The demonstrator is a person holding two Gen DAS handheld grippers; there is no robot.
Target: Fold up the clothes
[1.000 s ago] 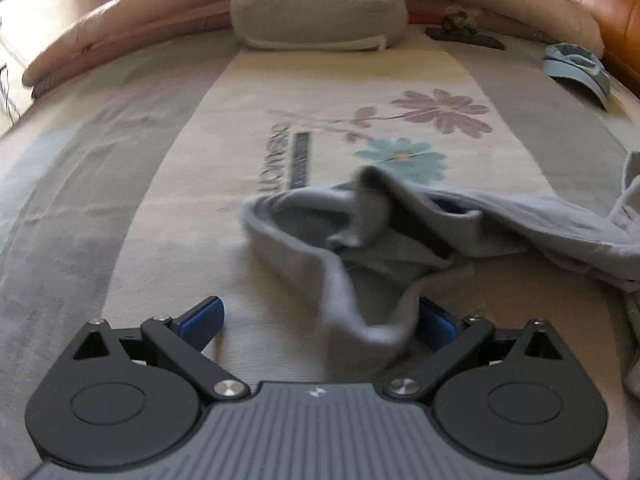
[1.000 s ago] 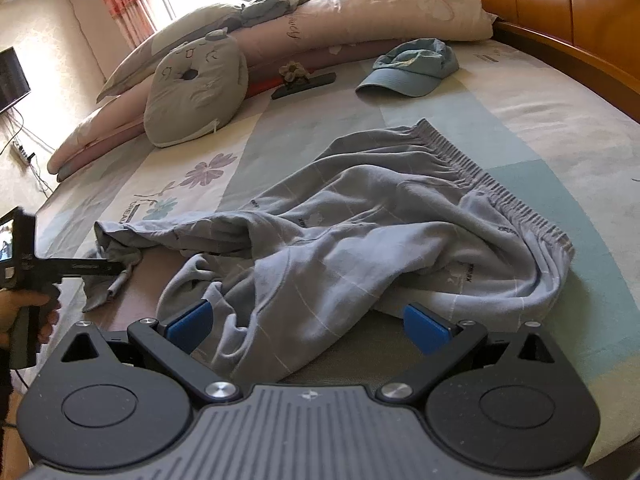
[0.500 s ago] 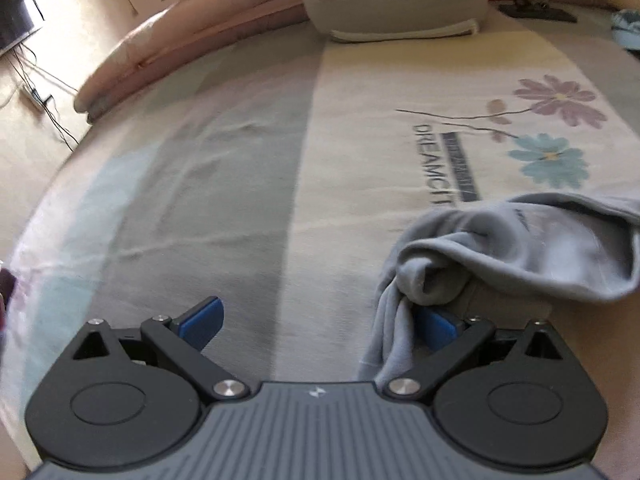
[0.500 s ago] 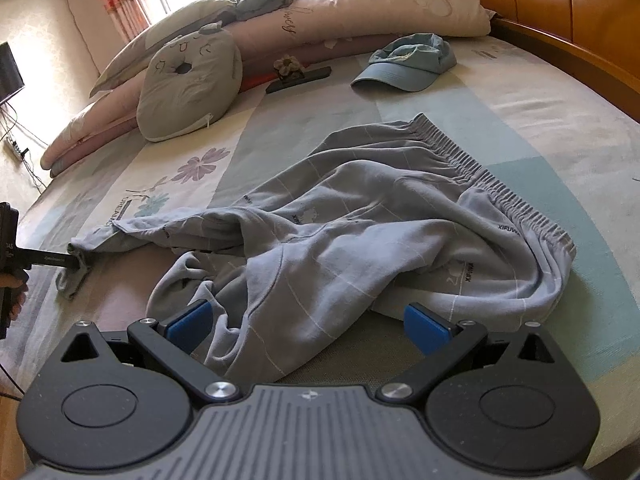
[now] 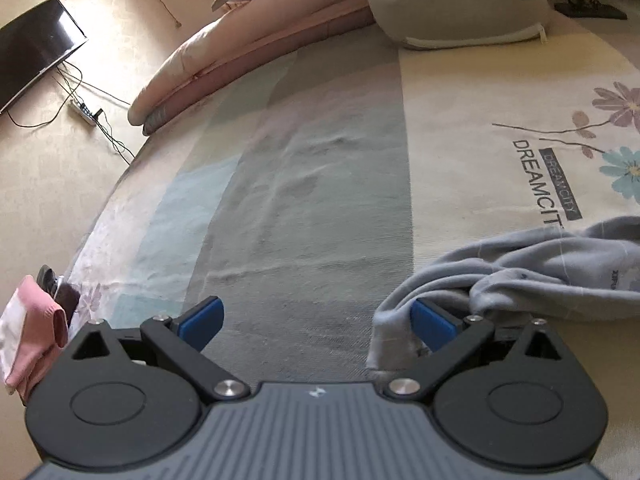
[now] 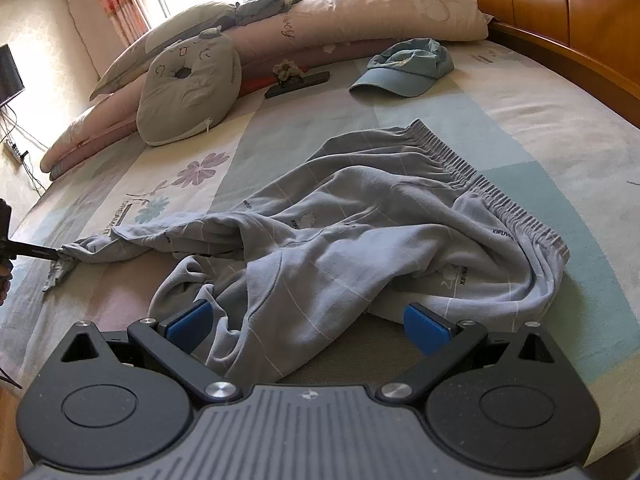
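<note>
Grey-blue trousers (image 6: 360,240) lie crumpled on the bed, elastic waistband (image 6: 500,200) to the right. One leg stretches left to its cuff (image 6: 64,260). In the left wrist view that cuff (image 5: 400,320) is draped over the right blue finger (image 5: 432,322) of my left gripper (image 5: 316,312), whose jaws stand wide open with bare sheet between them. In the right wrist view one left finger (image 6: 38,251) touches the cuff. My right gripper (image 6: 306,316) is open low over the near folds of the other leg.
A blue cap (image 6: 404,68), a grey cushion (image 6: 188,88) and a dark flat object (image 6: 298,80) lie near the pillows. The wooden headboard (image 6: 560,12) rims the right. A pink cloth (image 5: 28,340) hangs at the bed's left edge, with a TV (image 5: 36,48) beyond.
My left gripper has moved left across the bed, dragging the trouser leg out straighter, with the cuff still hooked on its right finger. The right gripper has barely moved.
</note>
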